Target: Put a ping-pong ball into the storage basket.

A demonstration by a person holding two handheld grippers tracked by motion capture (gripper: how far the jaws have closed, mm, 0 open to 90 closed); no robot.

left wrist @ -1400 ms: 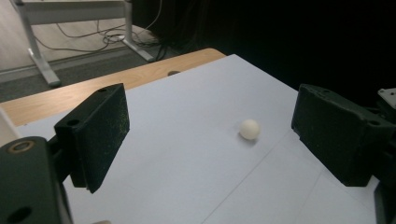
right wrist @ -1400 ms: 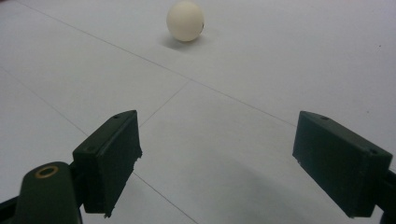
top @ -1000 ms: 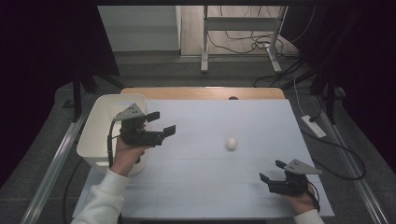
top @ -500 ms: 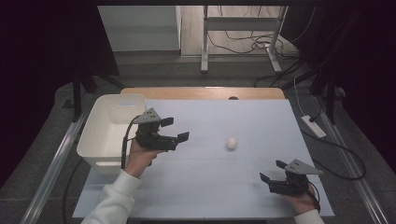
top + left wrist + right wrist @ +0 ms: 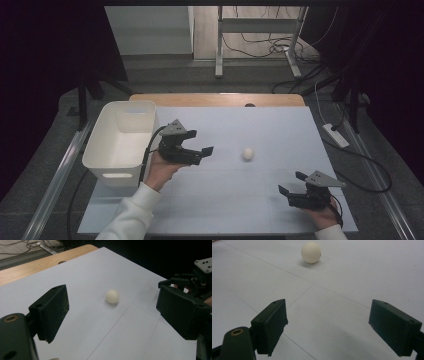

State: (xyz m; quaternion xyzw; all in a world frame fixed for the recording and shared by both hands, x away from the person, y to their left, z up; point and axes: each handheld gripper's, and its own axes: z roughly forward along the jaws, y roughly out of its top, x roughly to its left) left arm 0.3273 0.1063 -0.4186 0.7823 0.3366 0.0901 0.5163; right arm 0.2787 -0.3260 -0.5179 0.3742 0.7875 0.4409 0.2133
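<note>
Ball (image 5: 248, 153) lies untouched on table (image 5: 280, 125); left gripper (image 5: 204, 152), jaws wide and empty, has moved from bin (image 5: 122, 137) toward it, pickup pending.

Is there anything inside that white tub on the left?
The white tub looks empty: its pale floor and inner walls show bare in the high view. Its near right corner is covered by the left gripper and cable.

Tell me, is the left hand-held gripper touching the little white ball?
Apart. In the left gripper view, bare table lies between the left hand-held gripper and the ball; its jaws stand open.
</note>
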